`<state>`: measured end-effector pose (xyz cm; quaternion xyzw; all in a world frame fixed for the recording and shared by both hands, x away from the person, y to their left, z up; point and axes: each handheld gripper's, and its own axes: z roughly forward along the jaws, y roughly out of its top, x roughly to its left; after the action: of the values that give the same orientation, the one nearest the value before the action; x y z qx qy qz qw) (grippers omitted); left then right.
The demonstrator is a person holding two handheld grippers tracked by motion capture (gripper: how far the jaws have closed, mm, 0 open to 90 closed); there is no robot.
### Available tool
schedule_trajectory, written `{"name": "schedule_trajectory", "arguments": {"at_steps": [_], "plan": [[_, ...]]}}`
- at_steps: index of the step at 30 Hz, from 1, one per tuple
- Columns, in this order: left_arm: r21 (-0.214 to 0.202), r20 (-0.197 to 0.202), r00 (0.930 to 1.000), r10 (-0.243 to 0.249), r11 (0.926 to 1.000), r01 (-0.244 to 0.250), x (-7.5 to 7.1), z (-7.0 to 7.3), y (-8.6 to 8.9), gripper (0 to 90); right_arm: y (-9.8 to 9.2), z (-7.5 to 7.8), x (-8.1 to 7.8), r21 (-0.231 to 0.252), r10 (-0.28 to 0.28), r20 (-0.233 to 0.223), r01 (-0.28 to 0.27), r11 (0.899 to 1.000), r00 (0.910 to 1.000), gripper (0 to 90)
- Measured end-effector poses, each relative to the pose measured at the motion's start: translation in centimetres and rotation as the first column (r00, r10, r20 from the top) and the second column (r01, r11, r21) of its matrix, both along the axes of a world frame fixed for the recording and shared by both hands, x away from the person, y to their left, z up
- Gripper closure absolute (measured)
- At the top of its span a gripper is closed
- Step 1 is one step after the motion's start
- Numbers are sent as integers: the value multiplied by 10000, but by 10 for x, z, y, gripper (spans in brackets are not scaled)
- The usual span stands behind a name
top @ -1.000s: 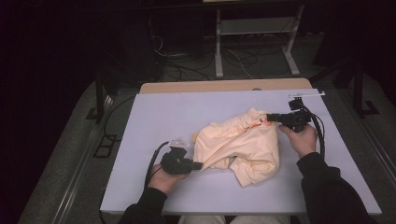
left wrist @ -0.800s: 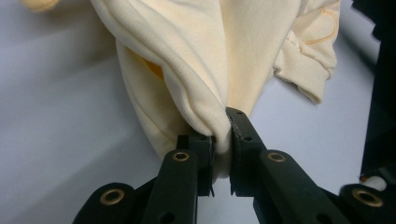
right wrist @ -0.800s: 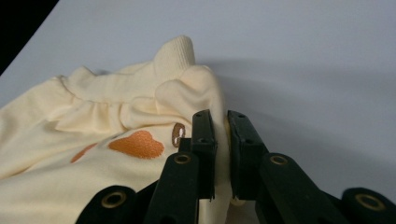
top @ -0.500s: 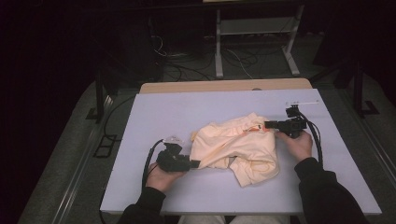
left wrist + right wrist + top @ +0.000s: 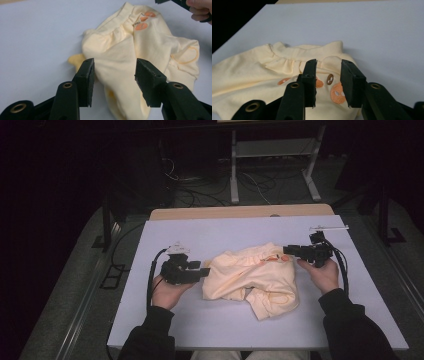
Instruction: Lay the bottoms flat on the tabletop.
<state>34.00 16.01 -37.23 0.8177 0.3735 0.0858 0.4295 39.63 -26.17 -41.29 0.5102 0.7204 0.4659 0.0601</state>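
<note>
Pale yellow garment, crumpled in a loose heap about mid-table on the lavender tabletop, slightly toward the near edge. Ribbed collar and gathered seam turned toward the far right; orange round appliqués just below the collar. An orange-stitched curved outline on the fabric, seen in the left gripper view, with a ribbed hem or cuff beside it. A darker yellow corner poking out from under the heap's left side.

Left gripper just left of the heap, held above the table in the person's left hand, aimed right at the cloth. Jaws parted about halfway, having just been opening; nothing pinched, garment lying beyond and below the pads.

Right gripper at the heap's far right edge, by the collar, in the right hand, aimed left. Jaws narrowly parted, also just been opening; pads clear of the fabric, appliqués visible through the gap.

Beyond the table's far edge: a wooden strip, floor cables and a white metal frame.
</note>
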Motion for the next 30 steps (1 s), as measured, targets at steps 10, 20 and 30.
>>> {"name": "schedule_trajectory", "arguments": {"at_steps": [10,20,30], "plan": [[455,-560,9984,103,9989,-78,40,-10,-32,453,15,2,-5,-756,531,202,-514,9958,9984,458],[1187,-1409,9876,689,9916,-523,61,-40,-38,479,12,-8,2,-947,210,-400,-247,9952,9990,379],[589,-2479,9665,668,9968,-537,69,-64,-37,629,21,-22,8,-2226,-366,-981,139,9748,9945,428]]}}
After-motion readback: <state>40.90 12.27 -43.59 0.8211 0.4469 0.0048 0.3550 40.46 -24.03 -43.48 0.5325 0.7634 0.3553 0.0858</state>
